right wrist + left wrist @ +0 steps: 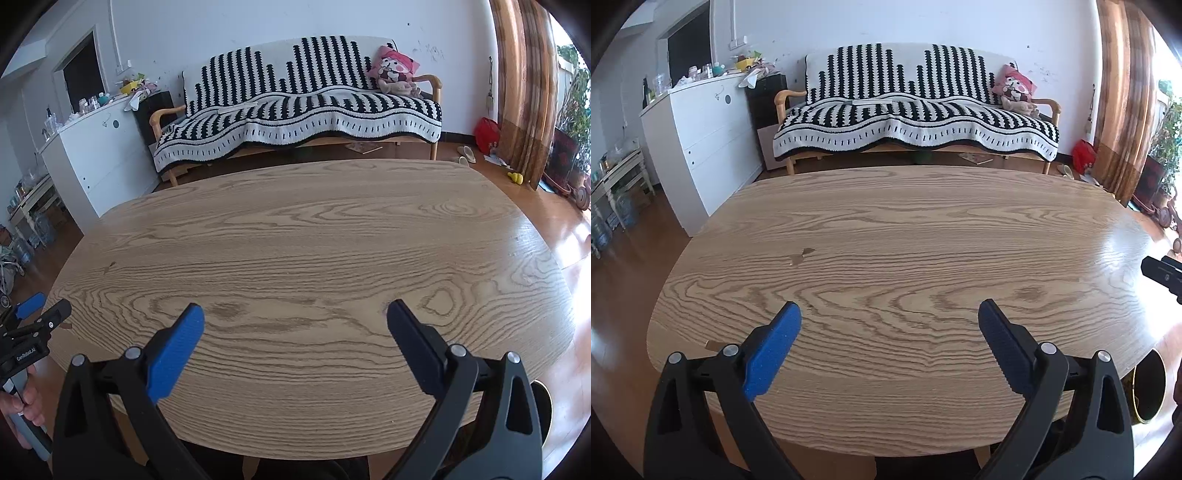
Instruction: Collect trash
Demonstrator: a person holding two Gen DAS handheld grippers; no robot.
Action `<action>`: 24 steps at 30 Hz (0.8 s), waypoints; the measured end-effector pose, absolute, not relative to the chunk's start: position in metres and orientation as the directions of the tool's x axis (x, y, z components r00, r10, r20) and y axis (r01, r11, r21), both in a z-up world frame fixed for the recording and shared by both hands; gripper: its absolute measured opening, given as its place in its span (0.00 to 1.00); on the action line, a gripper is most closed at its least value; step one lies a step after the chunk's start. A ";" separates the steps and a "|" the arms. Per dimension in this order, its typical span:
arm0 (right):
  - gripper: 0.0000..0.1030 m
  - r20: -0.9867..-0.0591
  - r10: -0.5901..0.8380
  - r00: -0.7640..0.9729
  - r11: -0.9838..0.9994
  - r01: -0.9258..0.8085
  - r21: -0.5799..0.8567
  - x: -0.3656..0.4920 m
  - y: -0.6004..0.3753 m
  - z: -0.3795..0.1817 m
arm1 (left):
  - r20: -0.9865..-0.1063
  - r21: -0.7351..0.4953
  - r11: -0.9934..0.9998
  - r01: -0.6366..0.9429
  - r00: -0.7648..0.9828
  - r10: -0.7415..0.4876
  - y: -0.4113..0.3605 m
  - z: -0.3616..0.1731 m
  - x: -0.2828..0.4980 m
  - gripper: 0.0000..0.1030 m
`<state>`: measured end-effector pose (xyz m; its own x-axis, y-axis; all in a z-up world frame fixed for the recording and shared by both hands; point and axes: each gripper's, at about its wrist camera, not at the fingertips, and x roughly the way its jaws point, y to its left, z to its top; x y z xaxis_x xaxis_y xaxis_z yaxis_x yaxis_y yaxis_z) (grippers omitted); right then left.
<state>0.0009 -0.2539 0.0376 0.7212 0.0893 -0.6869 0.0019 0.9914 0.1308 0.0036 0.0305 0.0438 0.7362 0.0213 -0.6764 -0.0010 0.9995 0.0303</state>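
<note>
From the left wrist camera, the left gripper [889,314] hangs over the near edge of the oval wooden worktop [905,236], its two blue-padded fingers [775,343] spread wide with nothing between them. The wood is bare but for a small dark stain [801,255] left of the middle. At the right edge of the view the black tip of the right gripper [1163,275] pokes in above the worktop. Low on the right, just past the worktop's rim and on the floor, stands a round dark bin [1148,384] with a yellowish rim — only part of it shows. Behind the worktop a wooden-armed sofa [916,110] wears a black-and-white throw, with a pink cushion [1014,86] at its right end. A white cabinet [701,140] stands to the left, cluttered on top, and a red bag [1084,155] sits on the floor by the brown curtain [1123,96].

From the right wrist camera, the right gripper [295,314] is likewise wide, empty, over the near side of the same worktop. At the far left the left gripper [35,314] shows from the side, and whether it is wide or narrow cannot be told from this angle; a hand [26,406] grips its handle below. The bin [543,410] peeks out at the lower right, mostly hidden behind the right finger. No piece of trash can be made out on the wood in either view — only grain and glare near the window side.
</note>
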 end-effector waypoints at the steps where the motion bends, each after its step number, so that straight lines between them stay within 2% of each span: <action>1: 0.93 -0.688 0.089 0.720 0.992 0.002 0.130 0.001 -0.255 0.037 | -0.677 0.031 1.000 0.000 0.735 0.021 0.030 0.044 0.004 0.91; 24: 0.93 -0.693 0.083 0.716 0.991 0.015 0.133 -0.001 -0.262 0.035 | -0.691 0.025 1.000 0.007 0.723 0.013 0.028 0.038 0.008 0.91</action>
